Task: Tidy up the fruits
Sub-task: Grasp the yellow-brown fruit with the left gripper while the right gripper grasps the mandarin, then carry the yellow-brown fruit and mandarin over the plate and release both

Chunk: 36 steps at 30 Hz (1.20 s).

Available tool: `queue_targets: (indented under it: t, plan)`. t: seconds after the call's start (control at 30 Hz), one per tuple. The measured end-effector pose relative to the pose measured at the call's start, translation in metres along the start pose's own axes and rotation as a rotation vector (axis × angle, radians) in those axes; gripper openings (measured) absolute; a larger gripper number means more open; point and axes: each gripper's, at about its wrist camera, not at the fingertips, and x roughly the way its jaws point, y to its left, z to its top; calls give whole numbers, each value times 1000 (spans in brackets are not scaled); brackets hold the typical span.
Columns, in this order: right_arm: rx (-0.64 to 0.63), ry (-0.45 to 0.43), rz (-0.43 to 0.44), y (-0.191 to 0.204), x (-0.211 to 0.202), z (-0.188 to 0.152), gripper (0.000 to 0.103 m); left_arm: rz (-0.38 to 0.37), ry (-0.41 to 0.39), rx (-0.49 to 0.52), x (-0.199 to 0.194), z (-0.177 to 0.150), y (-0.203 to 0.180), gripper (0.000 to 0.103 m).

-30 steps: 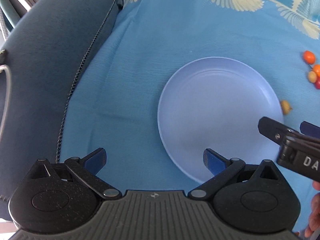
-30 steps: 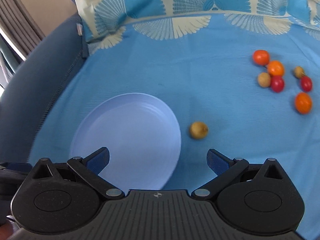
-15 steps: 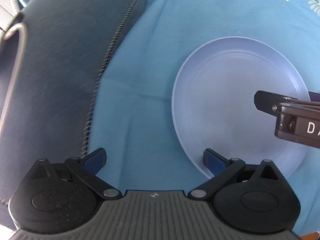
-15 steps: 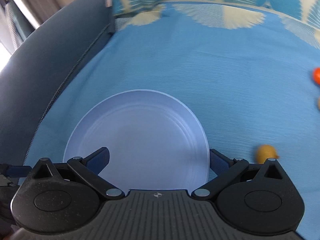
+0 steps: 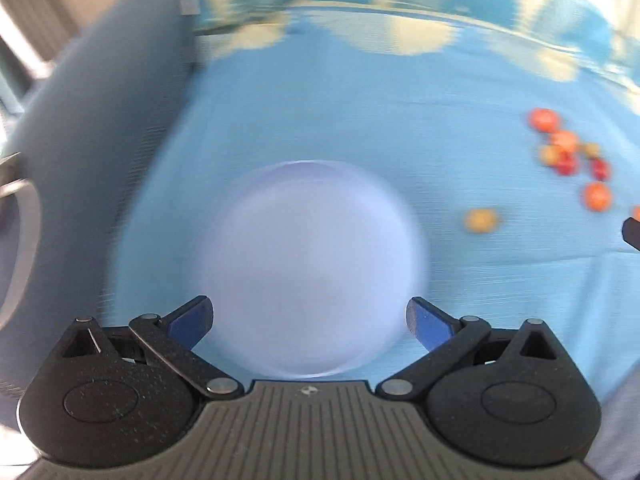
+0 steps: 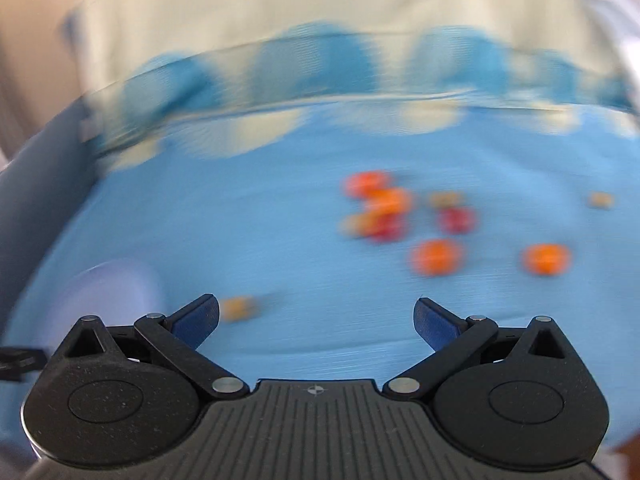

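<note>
Blue cloth (image 5: pixel 360 128) carries plate (image 5: pixel 308 264) and fruits (image 6: pixel 384 208); left claw (image 5: pixel 310 318), right claw (image 6: pixel 316 318) both spread, empty

Bright, even daylight, no hard shadows; both fisheye views motion-smeared, fruits (image 6: pixel 436 257) and plate (image 5: pixel 308 268) soft, edges bowed, only gripper bodies sharp.

Both views are now blurred by motion. The left gripper (image 5: pixel 309 316) now faces the plate (image 5: pixel 308 268) straight on, no longer the cloth's left edge, and the fruit cluster (image 5: pixel 568 152) is in its view again. The right gripper (image 6: pixel 316 318) is now turned from the plate (image 6: pixel 116 284) toward the fruits (image 6: pixel 384 208).
</note>
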Motion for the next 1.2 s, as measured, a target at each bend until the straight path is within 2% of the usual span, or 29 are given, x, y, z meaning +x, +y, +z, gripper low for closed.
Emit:
queue_targets:
  t: [0.07,0.13,0.23,0.3,0.53,0.63,0.73,0.77,0.83,0.87,0.9,0.93,1.0,1.2]
  plan:
    - [69,-28,-101,-45,2,3,103,-86,20,13,12,6,-34,103]
    - [121,-55,-186,-89,9,2,103,-129,45,30,26,16,-66,103]
    - [189,-51,-270,-141,36,2,103,-123,64,54,55,27,-100,103]
    - [219,-26,-271,-167,57,4,102,-102,59,79,78,41,-112,103]
    - [175,3,-218,-184,128,8,103,-85,133,84,134,63,-122,103]
    - [89,-49,-257,-173,140,-1,102,-125,115,37,139,64,-114,103]
    - [108,-86,-251,-175,137,-7,103,-116,113,24,139,64,-112,102]
    - [106,-86,-251,-175,137,-7,103,-106,114,17,138,65,-111,99]
    - [92,-75,-253,-174,138,-6,102,-98,102,2,129,65,-109,82]
    - [85,-65,-256,-174,136,-5,101,-98,98,2,123,66,-108,63]
    - [87,-61,-260,-172,134,-4,92,-105,102,3,119,67,-108,39]
    - [88,-69,-265,-171,130,-4,72,-121,105,-3,115,68,-107,29]
    - [72,-89,-267,-168,122,-4,42,-150,96,-11,108,70,-104,30]
    - [113,-107,-262,-164,94,-3,41,-199,54,-7,65,70,-102,30]
